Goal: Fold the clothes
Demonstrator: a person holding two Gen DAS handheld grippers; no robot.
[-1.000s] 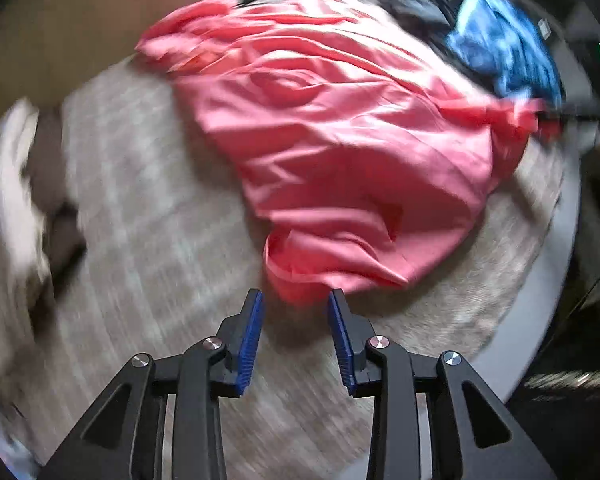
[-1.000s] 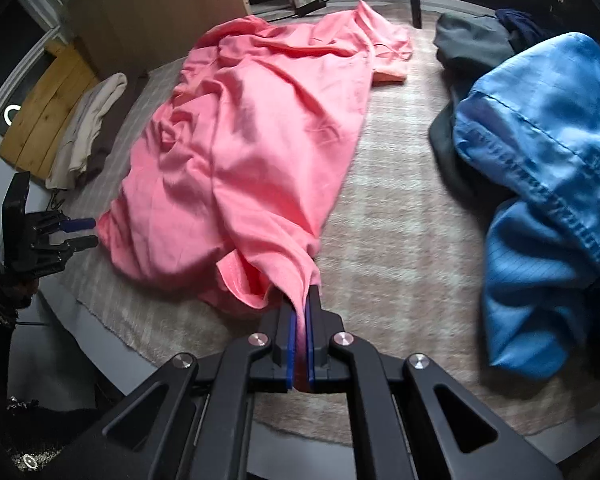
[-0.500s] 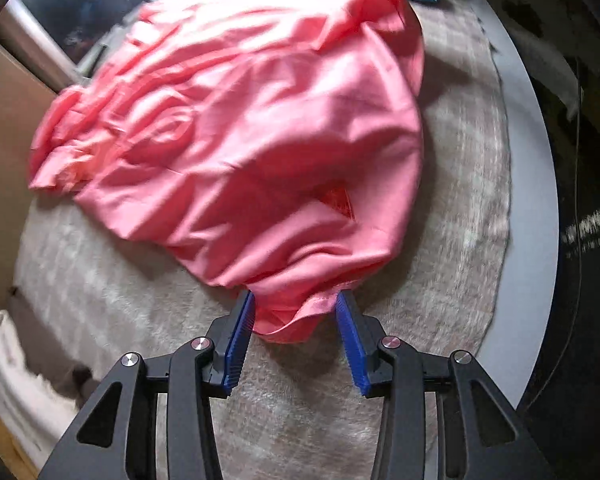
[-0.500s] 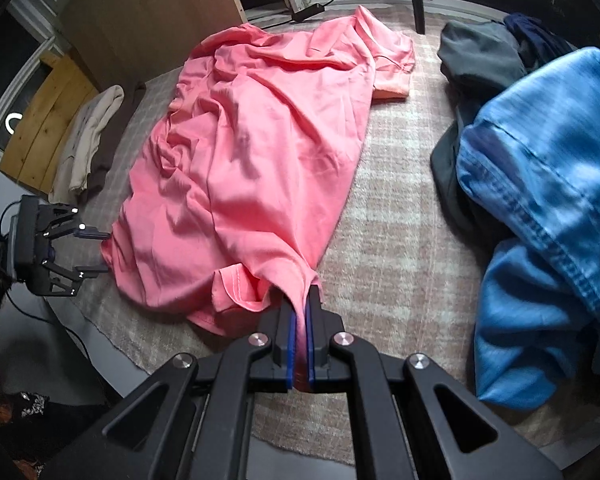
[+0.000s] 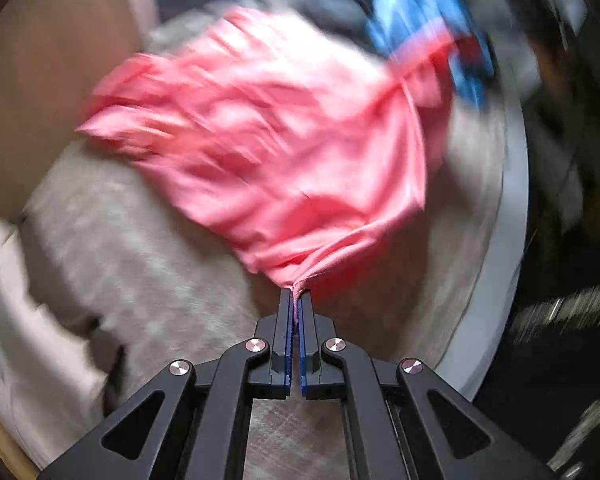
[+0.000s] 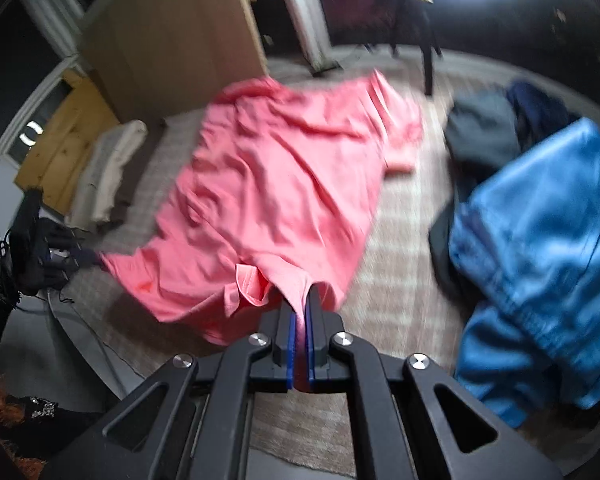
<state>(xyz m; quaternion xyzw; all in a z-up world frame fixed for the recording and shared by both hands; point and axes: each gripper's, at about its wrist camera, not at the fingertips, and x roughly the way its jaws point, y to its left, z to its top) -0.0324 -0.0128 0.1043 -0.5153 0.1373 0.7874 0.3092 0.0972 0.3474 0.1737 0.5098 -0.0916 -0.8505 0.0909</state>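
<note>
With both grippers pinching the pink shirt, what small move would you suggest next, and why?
Probably lift both hands a little higher and draw them apart. The left gripper has just closed on one bunched corner of the pink shirt and the right gripper clamps another, yet most of the fabric lies wrinkled on the plaid cloth.
</note>
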